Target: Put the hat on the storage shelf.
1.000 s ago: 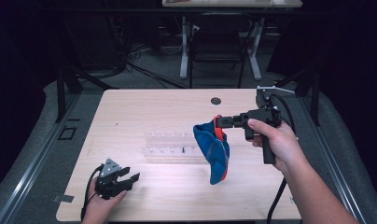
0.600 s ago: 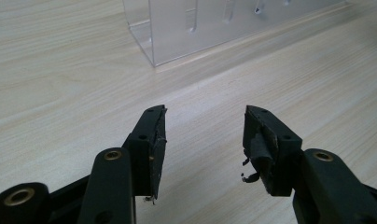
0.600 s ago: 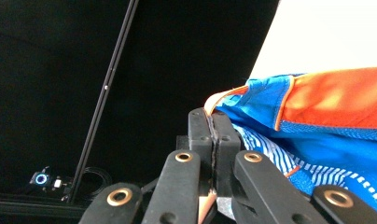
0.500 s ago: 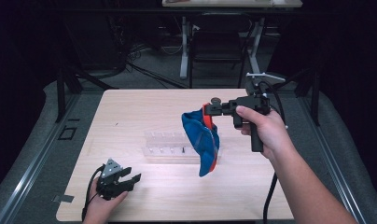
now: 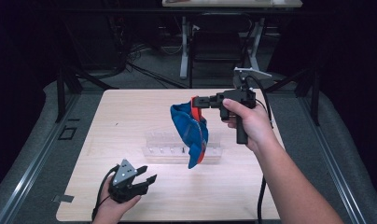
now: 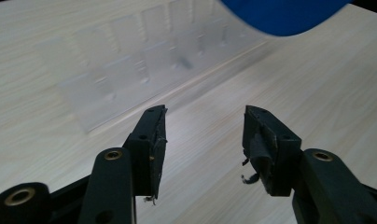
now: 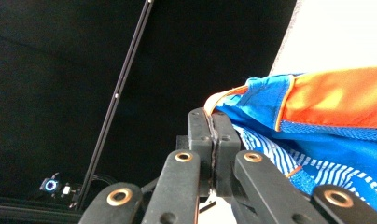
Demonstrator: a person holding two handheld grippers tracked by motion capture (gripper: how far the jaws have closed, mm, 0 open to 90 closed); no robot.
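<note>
Right hand-held gripper [image 5: 194,101] is clamped on the edge of the blue-and-orange garment [image 5: 191,133], holding it in the air so it hangs free above the clear rack [image 5: 163,147] mid-desk [image 5: 130,107], probably to let it unfold. Left hand-held gripper [image 5: 147,173] waits near the desk's front-left corner, jaws wide with nothing between them; they've just closed slightly. Versus a second ago, the garment has shifted left and a little higher, away from the desk's right edge.
</note>
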